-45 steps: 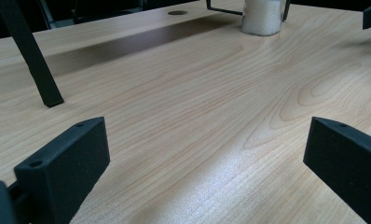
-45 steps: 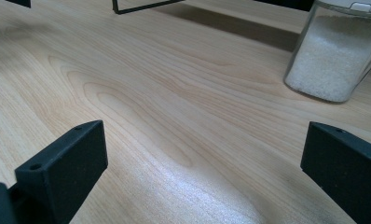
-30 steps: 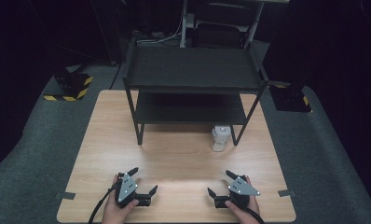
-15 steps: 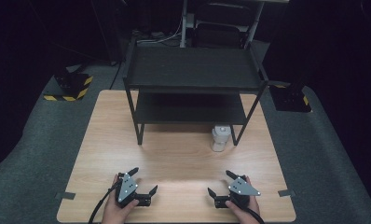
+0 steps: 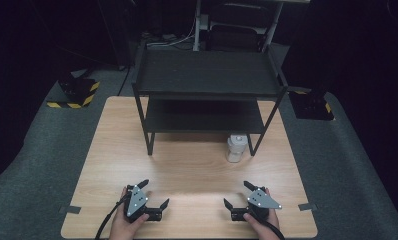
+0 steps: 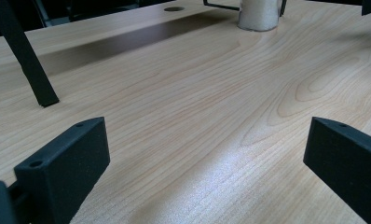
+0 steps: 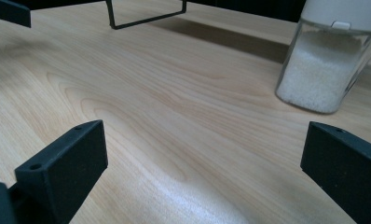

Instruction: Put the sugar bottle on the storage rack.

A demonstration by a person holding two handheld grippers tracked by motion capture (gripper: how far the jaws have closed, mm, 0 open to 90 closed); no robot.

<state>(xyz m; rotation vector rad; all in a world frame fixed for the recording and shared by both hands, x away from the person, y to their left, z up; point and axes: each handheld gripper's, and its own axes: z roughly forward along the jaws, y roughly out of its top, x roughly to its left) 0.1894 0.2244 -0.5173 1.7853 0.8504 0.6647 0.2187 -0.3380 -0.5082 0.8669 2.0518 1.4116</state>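
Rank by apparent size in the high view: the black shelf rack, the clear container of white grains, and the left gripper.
1. Black shelf rack, clearly largest.
2. Left gripper, open, near the table's front edge.
3. Clear container of white grains, looks smallest, but it stands farther from the camera, so places two and three are unsure.

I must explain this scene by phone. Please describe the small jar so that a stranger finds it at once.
Find the black two-tier metal shelf on the light wooden table. At its front right leg stands a small clear jar of white grains with a white lid. It is the one pale object among dark things.
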